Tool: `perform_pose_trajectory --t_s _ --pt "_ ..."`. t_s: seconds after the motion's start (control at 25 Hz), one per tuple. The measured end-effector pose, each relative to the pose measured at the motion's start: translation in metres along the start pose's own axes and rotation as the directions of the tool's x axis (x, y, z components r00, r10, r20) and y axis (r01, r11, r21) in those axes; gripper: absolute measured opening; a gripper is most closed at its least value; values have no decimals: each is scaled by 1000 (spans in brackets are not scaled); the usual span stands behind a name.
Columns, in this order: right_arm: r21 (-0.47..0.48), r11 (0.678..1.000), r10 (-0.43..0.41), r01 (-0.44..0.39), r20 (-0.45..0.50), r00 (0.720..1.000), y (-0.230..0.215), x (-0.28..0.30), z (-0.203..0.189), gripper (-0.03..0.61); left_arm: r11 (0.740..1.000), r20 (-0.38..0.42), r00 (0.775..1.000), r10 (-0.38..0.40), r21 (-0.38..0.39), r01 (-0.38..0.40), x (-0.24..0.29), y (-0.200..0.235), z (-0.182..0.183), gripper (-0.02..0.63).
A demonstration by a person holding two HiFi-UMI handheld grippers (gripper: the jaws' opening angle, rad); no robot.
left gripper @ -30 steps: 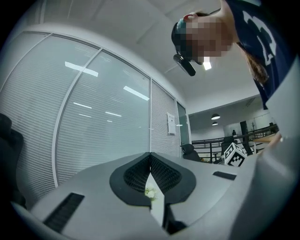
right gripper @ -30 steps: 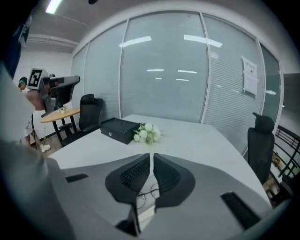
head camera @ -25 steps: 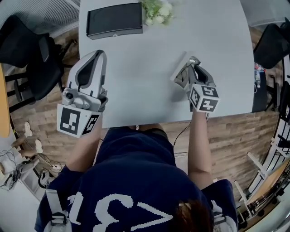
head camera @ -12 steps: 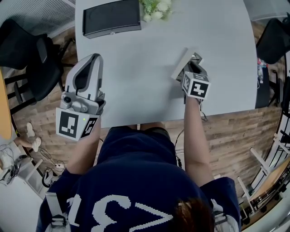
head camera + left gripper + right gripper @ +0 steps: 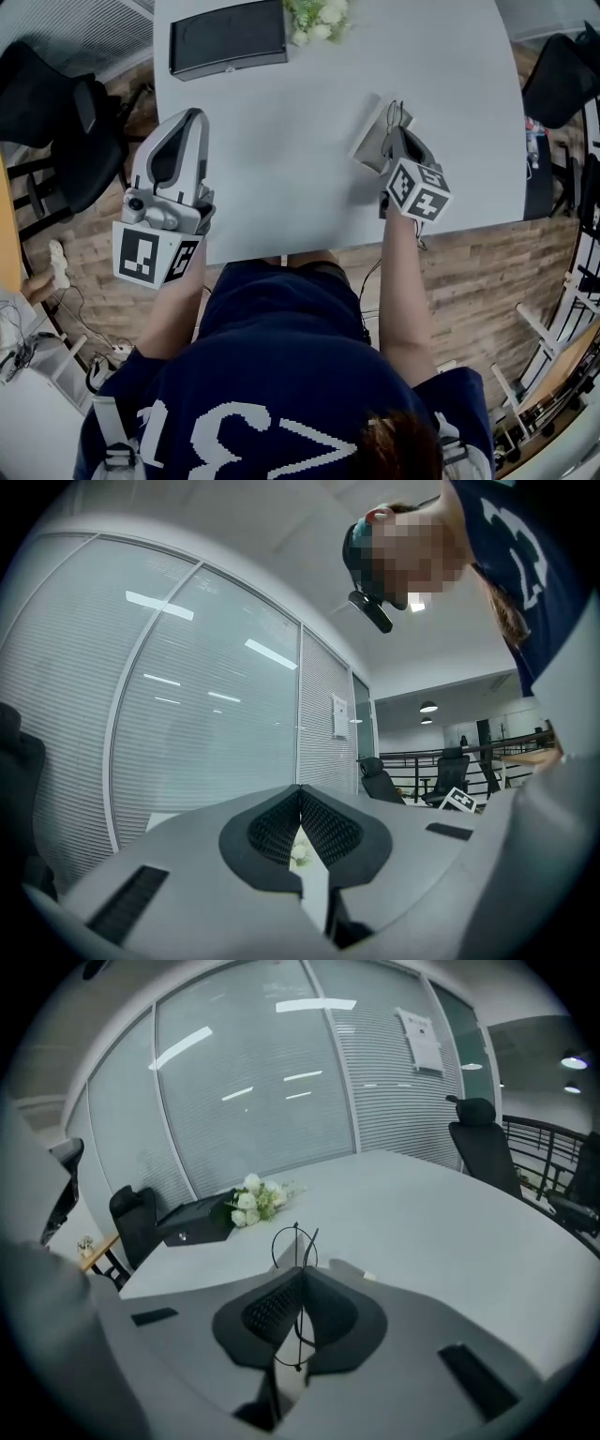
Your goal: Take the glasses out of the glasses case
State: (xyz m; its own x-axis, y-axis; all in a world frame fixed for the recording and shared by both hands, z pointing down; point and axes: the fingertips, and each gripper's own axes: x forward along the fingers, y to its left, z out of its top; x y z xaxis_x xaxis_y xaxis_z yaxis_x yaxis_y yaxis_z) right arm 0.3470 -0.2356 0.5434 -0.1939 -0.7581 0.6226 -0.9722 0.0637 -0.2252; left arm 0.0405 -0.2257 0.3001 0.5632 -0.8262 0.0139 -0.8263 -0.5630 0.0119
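The glasses (image 5: 394, 114) are a thin dark wire frame. They stand on edge just above the open pale glasses case (image 5: 370, 145), which lies right of centre on the white table (image 5: 300, 122). My right gripper (image 5: 398, 139) points down at the case, its jaws closing tight on the frame. In the right gripper view the wire (image 5: 294, 1241) runs up between the pads and a lens rim pokes out past the right gripper (image 5: 300, 1283). My left gripper (image 5: 192, 117) is held level at the table's left edge. The left gripper (image 5: 300, 797) is shut with nothing in it.
A black box (image 5: 228, 37) lies at the table's far left, with a bunch of white flowers (image 5: 317, 17) beside it. Both show in the right gripper view: box (image 5: 197, 1218), flowers (image 5: 255, 1199). Office chairs (image 5: 47, 103) (image 5: 553, 84) stand at both sides of the table.
The right gripper pushed in over the case, then drew back a little and rolled. The wire glasses now stick up between its jaws. The left gripper has not moved.
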Motion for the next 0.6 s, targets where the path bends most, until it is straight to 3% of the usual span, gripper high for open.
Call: perform_pose_trajectory --t_s 0.12,0.32,0.48,0.6 --pt "5 1000 10 -11 86 996 1 -16 29 28 1000 19 1000 2 6 -3 -2 2 7 14" --pt "-105 992 90 -73 167 982 30 -36 77 28 999 53 998 31 15 -32 -13 11 20 14" --pt "-208 962 214 -179 159 964 83 -41 94 28 997 72 994 77 19 -78 -33 21 27 14" --pt "-270 920 323 -285 111 940 138 -34 88 28 991 81 988 130 19 -132 -56 35 29 14"
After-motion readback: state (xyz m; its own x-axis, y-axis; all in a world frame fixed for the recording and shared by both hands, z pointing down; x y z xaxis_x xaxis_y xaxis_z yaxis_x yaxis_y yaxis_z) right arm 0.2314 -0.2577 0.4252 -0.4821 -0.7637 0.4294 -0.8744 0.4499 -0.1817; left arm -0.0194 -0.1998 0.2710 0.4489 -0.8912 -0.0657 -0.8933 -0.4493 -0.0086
